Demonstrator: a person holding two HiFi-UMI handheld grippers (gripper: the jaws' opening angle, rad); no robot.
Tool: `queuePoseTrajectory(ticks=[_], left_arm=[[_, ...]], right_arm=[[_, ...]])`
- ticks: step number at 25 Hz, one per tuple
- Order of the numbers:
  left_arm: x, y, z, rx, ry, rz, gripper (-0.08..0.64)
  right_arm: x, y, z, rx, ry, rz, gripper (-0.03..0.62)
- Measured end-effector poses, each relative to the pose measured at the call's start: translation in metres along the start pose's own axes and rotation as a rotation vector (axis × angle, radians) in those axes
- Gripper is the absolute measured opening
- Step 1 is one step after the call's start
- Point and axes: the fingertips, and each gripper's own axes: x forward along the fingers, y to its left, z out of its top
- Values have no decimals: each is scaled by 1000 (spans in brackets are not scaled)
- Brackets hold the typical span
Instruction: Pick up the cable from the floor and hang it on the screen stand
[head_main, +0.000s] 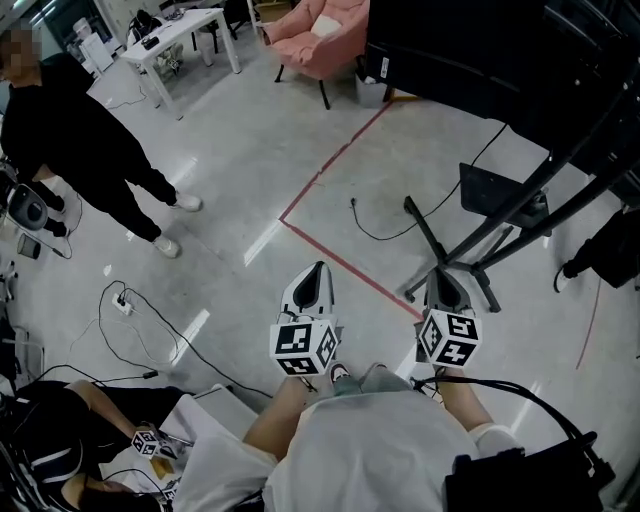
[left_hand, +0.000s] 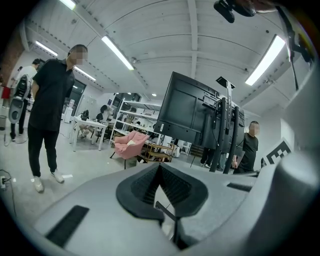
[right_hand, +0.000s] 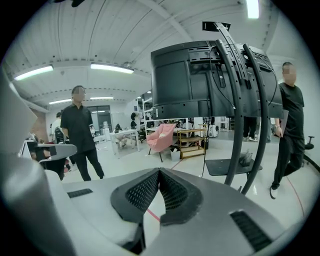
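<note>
A black cable (head_main: 385, 232) lies on the grey floor, one plug end near the red tape and the rest running under the screen stand (head_main: 470, 250). The stand's black legs and poles carry a big dark screen (head_main: 470, 50). My left gripper (head_main: 319, 266) and right gripper (head_main: 444, 272) hang side by side above the floor, short of the cable, both shut with nothing in them. In the left gripper view the jaws (left_hand: 159, 165) meet at the tip, with the screen (left_hand: 187, 117) ahead. In the right gripper view the gripper (right_hand: 159, 170) faces the stand's poles (right_hand: 245, 125).
A person in black (head_main: 90, 150) stands at the left, another sits low at the bottom left (head_main: 60, 420), a third stands by the stand (right_hand: 290, 115). A pink armchair (head_main: 320, 35) and white table (head_main: 180, 40) are at the back. A power strip with wires (head_main: 125, 305) lies left.
</note>
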Motion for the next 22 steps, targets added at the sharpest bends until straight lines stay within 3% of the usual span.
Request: queuePoseTrajectory(ticks=[10,22], left_arm=[[36,11,2,3,27,-7,3],[146,25,0,25,66,15,3]], right_arm=[[30,-28,4,45,24,-61,18],[140,-65,34,55,38,-35,18]])
